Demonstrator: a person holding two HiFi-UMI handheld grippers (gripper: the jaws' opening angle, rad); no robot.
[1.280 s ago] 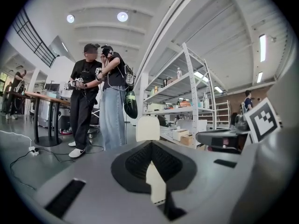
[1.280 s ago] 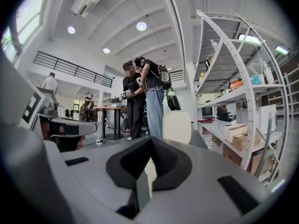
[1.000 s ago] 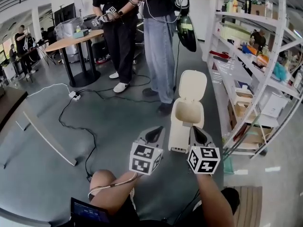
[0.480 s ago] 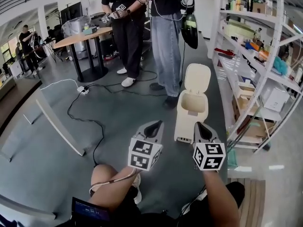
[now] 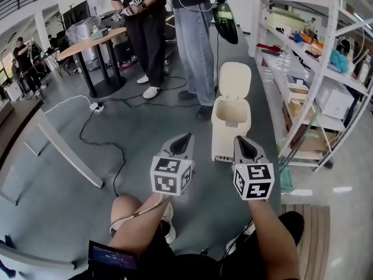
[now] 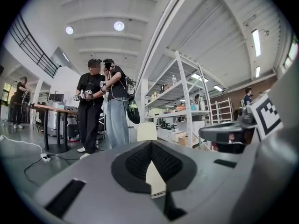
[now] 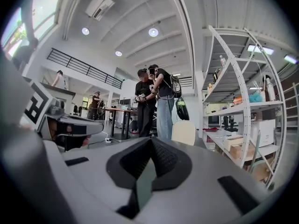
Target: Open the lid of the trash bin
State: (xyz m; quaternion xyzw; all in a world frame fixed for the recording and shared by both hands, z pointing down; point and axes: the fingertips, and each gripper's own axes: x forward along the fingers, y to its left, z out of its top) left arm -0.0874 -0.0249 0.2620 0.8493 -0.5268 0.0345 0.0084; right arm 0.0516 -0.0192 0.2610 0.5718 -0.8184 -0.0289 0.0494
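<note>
The person's forearms [image 5: 263,229] reach forward and low, holding the left tongs [image 5: 185,137] and right tongs [image 5: 239,139] side by side and nearly parallel. Each pair's dark ribbed pads [image 6: 135,161] are pressed together at the tip with nothing between them. Just ahead of the right tongs, on the smooth grey floor [image 5: 145,133], stands the trash bin [image 5: 231,132], a cream plastic box with rounded corners; its lid [image 5: 234,80] is swung up and upright at the back, near the white metal shelf rack [image 5: 326,69].
</note>
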